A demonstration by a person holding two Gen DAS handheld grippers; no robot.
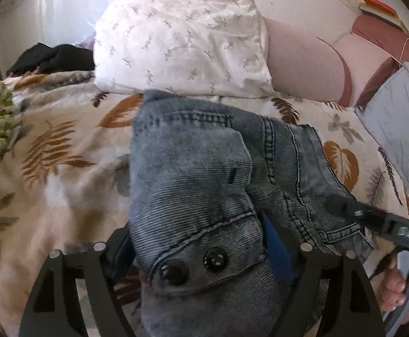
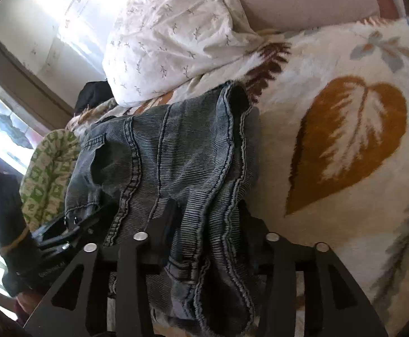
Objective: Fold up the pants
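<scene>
Nearest the pillow's front edge, on the leaf-print blanket (image 2: 344,146): denim pants (image 1: 204,174) bundled small, fold looks near done. Left tongs (image 1: 201,255) straddle the buttoned waistband, pads apparently off the cloth. Right tongs (image 2: 207,241) parted over the hems, likely letting go. Beyond: white pillow (image 1: 182,36), pink headboard (image 1: 297,59).

Faded blue-grey denim pants (image 1: 204,168) lay bunched and partly folded on a leaf-patterned bedspread (image 1: 58,151), near its head end just below the white pillow (image 1: 182,36). The waistband end — two dark buttons (image 1: 193,266) on a stitched flap — sat nearest the left wrist camera, layered seams and frayed hems showing alongside.
</scene>
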